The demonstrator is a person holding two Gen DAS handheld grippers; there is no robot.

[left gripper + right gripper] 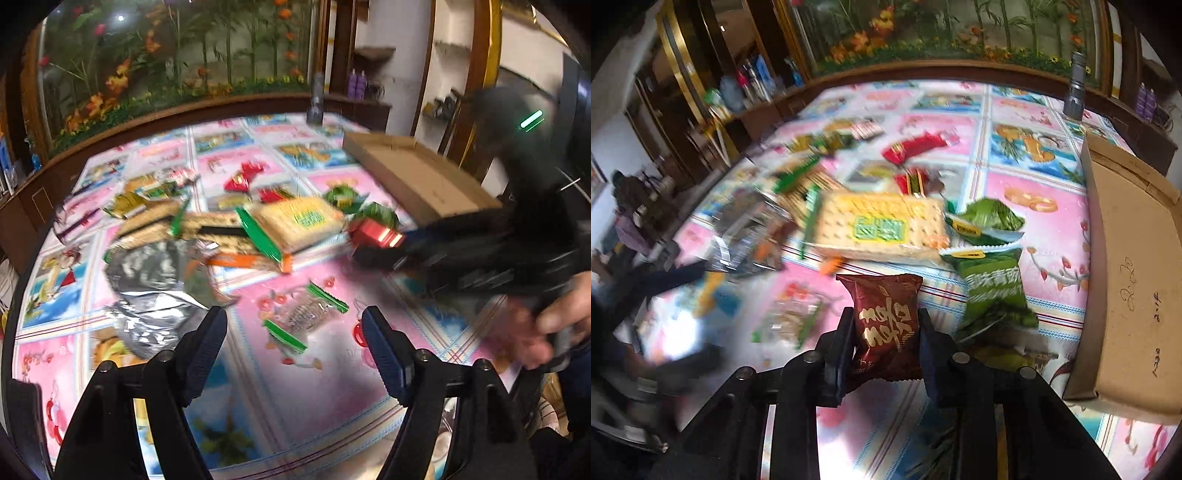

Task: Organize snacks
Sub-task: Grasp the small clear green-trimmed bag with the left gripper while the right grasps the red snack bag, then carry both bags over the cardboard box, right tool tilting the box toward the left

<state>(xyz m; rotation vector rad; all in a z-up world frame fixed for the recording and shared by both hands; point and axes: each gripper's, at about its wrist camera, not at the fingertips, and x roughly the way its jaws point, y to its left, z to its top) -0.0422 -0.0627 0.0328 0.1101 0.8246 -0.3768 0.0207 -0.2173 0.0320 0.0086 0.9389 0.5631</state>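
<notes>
My right gripper (884, 325) is shut on a dark red snack packet (884, 321) and holds it above the table. It also shows in the left wrist view (376, 240) with the red packet (376, 232) at its tip. My left gripper (295, 332) is open and empty over a clear wafer packet with green ends (303, 317). A large cracker pack (882, 225) lies mid-table, also in the left wrist view (299, 221). Two green packets (993, 288) lie right of it. A silver foil bag (151, 284) lies left.
A flat cardboard box (1134, 266) lies at the table's right edge, also in the left wrist view (413, 173). Several small red and green snacks (916, 147) are scattered farther back. A grey flashlight (1075, 88) stands at the far edge. The tablecloth (258, 369) is pink and blue.
</notes>
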